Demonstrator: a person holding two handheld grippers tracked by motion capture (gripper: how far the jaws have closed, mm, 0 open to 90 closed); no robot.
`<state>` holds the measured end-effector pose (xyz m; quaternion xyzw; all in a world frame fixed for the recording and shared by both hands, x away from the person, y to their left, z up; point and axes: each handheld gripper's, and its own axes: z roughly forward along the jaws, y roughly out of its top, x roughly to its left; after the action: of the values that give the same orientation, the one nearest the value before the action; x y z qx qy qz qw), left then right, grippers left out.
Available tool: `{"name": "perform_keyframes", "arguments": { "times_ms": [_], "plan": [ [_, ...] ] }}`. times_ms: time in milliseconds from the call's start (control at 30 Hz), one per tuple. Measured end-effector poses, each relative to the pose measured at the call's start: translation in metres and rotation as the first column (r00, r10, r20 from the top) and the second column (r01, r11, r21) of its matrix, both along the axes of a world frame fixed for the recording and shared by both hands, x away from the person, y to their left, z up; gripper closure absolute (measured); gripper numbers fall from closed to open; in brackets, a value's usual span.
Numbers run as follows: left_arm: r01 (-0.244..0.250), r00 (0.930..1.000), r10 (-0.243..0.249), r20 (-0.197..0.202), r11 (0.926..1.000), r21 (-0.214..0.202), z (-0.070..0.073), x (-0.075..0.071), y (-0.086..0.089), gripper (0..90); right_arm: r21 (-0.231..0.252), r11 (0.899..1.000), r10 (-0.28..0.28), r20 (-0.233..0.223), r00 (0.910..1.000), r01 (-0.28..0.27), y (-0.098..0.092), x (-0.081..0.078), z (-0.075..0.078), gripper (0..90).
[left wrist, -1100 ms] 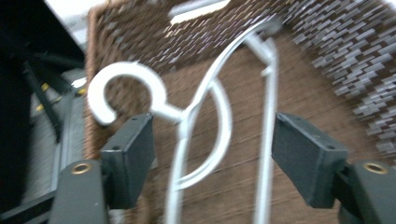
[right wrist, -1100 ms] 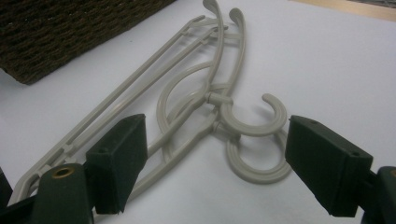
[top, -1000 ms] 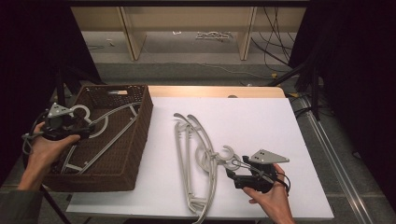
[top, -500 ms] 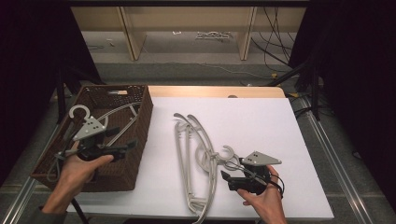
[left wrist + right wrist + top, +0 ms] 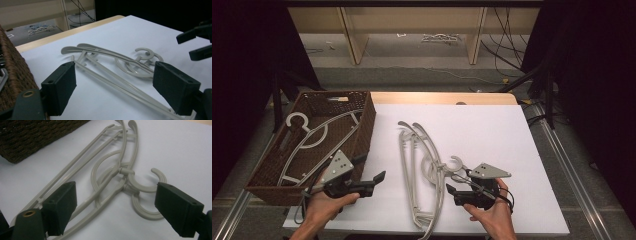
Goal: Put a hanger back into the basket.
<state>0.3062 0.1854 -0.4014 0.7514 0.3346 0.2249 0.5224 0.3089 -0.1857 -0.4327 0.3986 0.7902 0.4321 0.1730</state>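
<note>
Fingers first: both pairs of jaws wide apart, nothing between them, and both have just been opening. L gripper (image 5: 379, 176) was over the wicker basket (image 5: 362, 131) a sec ago, near the hanger in the basket (image 5: 312, 135); now it's out past the basket's near right corner, low over the white table (image 5: 512, 150), pointing at the hanger pile (image 5: 422, 165). That hanger lies loose in the basket, so one looks stowed. R gripper (image 5: 451, 194) barely shifted, sits just beside the pile's hooks (image 5: 147, 182), not touching. Pile = at least two grey hangers, tangled at the hooks, mid-table, right of the basket. Prob. next: grab another hanger, w/ the R steadying or freeing the hooks.
</note>
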Motion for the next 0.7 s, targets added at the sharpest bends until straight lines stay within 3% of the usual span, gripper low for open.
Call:
{"name": "perform_keyframes", "arguments": {
  "times_ms": [33,300,600,633,700],
  "plan": [
    [0.001,1.0000,-0.001,0.000,1.0000,-0.007,-0.004,-0.001,-0.001,18.1,0.004,1.000,-0.005,-0.021,0.9998,0.005,0.001,-0.001,0.000,18.4],
    [0.001,1.0000,-0.001,0.002,0.9990,-0.045,-0.030,-0.011,-0.004,16.6,-0.003,1.000,0.013,-0.017,0.9998,-0.013,0.002,-0.001,-0.003,17.2],
    [0.005,1.0000,-0.005,0.004,0.9991,-0.043,-0.034,-0.016,-0.001,16.6,-0.014,1.000,0.011,-0.025,0.9996,-0.012,0.006,-0.002,-0.004,17.1],
    [0.002,1.0000,-0.002,0.009,0.9997,-0.024,-0.035,-0.015,0.000,16.6,-0.019,1.000,0.014,-0.041,0.9991,-0.015,0.007,-0.003,-0.004,17.1],
    [0.000,1.0000,0.000,-0.010,0.9991,-0.042,-0.037,-0.016,-0.002,16.7,-0.021,0.999,0.025,-0.059,0.9980,-0.026,0.009,-0.003,-0.005,17.1]
  ]
}}
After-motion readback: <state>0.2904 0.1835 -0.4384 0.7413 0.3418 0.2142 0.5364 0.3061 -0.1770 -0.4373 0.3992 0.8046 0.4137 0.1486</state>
